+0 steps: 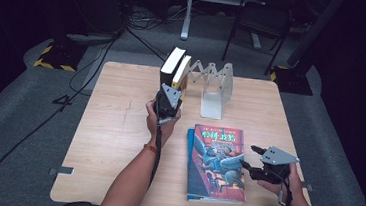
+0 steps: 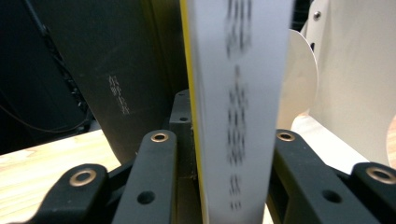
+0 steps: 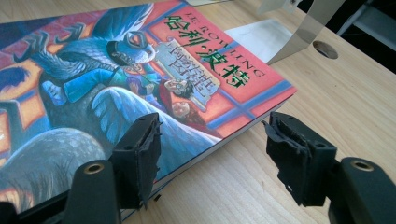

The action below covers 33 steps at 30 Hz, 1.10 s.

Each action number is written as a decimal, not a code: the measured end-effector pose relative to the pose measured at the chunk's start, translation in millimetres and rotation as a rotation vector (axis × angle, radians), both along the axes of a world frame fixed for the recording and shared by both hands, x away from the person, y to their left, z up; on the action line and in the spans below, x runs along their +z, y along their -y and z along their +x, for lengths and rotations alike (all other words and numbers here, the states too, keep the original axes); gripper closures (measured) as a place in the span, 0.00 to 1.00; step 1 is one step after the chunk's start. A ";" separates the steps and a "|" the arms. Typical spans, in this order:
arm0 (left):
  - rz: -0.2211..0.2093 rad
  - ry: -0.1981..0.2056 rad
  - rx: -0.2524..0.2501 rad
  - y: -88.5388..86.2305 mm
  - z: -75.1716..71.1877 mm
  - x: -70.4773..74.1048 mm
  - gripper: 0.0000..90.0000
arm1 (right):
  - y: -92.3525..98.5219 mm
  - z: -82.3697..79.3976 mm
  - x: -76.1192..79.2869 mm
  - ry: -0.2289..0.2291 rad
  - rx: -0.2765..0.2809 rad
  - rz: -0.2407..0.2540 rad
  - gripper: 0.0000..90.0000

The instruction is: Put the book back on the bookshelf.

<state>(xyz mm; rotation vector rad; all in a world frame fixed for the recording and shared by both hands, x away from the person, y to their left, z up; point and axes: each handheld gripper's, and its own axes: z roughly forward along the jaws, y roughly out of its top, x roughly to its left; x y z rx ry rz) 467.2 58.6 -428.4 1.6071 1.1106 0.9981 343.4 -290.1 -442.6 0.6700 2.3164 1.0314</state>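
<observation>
Now left tongs [image 1: 168, 103] clamped on white-spined book [image 2: 236, 112] beside bookend [image 1: 216, 88]; right tongs [image 3: 212, 154] agape at red book's [image 3: 140, 79] edge.

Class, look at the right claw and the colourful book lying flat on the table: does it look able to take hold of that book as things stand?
Probably yes. The right claw is open at the colourful book's corner, one jaw over the cover and the other out over the table, with nothing between them. The left claw, gripping the white book, is well away.

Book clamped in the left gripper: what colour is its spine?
White spine with a yellow edge, clearest in the left gripper view.
</observation>
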 end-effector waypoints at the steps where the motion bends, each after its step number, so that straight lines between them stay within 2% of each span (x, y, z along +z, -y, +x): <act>1: -0.006 0.001 -0.001 -0.7 -0.7 -0.3 0.80 | -0.5 -0.3 -0.5 0.003 0.003 -0.009 0.40; 2: -0.020 -0.001 -0.011 -2.7 -2.2 0.6 0.78 | -1.2 -0.8 -0.8 0.002 0.006 -0.016 0.40; 5: -0.008 -0.001 -0.015 -3.1 -3.0 4.1 0.78 | -1.4 -0.5 -1.2 -0.002 0.006 -0.014 0.39; 8: -0.022 0.033 -0.027 -4.7 -6.9 17.9 0.70 | -2.2 -0.5 -1.9 -0.008 0.008 -0.022 0.39; 10: 0.011 0.055 -0.026 -3.5 -9.4 26.6 0.71 | -2.4 -0.4 -2.1 -0.008 0.009 -0.028 0.39; 12: 0.047 0.065 -0.015 -0.9 -10.6 32.8 0.77 | -2.5 -0.1 -2.3 -0.009 0.010 -0.029 0.39; 14: 0.053 0.052 -0.005 -1.1 -9.8 34.5 0.80 | -2.5 0.2 -2.5 -0.010 0.009 -0.032 0.39; 16: 0.027 0.046 0.025 -1.8 -7.1 34.8 0.81 | -2.6 0.6 -3.4 -0.018 0.008 -0.035 0.39; 18: 0.009 0.050 0.030 0.0 -3.6 35.0 0.81 | -3.1 0.7 -4.2 -0.022 0.009 -0.040 0.39; 20: 0.016 0.054 0.031 3.9 -0.7 34.5 0.81 | -3.9 1.0 -4.7 -0.023 0.014 -0.045 0.39; 26: -0.004 0.055 0.030 5.4 8.2 33.8 0.81 | -4.6 1.1 -5.8 -0.029 0.020 -0.051 0.39; 30: 0.009 0.053 0.023 6.4 9.2 34.1 0.80 | -4.5 1.4 -6.0 -0.030 0.023 -0.050 0.39; 31: -0.007 0.047 -0.007 5.3 8.6 34.0 0.80 | -4.5 1.5 -6.0 -0.031 0.023 -0.051 0.39; 33: -0.033 0.035 -0.035 2.6 5.4 33.3 0.72 | -4.2 1.8 -6.5 -0.037 0.019 -0.050 0.38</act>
